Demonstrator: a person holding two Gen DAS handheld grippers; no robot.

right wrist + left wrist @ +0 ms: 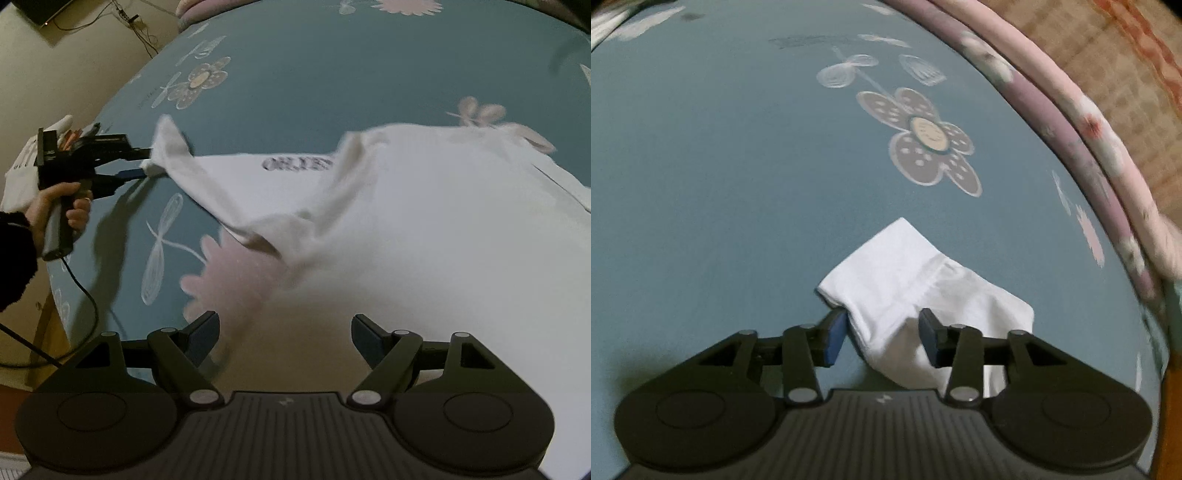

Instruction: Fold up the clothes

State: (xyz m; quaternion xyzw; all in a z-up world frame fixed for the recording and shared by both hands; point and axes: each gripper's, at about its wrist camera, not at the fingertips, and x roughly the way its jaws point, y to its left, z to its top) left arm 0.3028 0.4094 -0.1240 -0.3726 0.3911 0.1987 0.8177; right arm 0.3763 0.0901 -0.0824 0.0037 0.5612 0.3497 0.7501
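A white T-shirt [424, 229] with dark lettering [295, 163] lies spread on a blue flowered bed sheet [314, 66]. One sleeve [177, 155] stretches out to the left. My left gripper [144, 164] is at that sleeve's end, held by a person's hand [55, 206]. In the left wrist view the sleeve [905, 266] lies between the fingers of my left gripper [882, 332], which stand apart, the left pad [836, 339] touching the cloth's edge. My right gripper [286, 336] hovers open over the shirt's near part, nothing between its fingers.
A rolled pink and purple floral quilt [1108, 147] runs along the sheet's [701, 166] right edge, with a woven mat [1126, 55] beyond. In the right wrist view the bed's left edge drops to a wooden frame [48, 332]; a cable [85, 291] hangs there.
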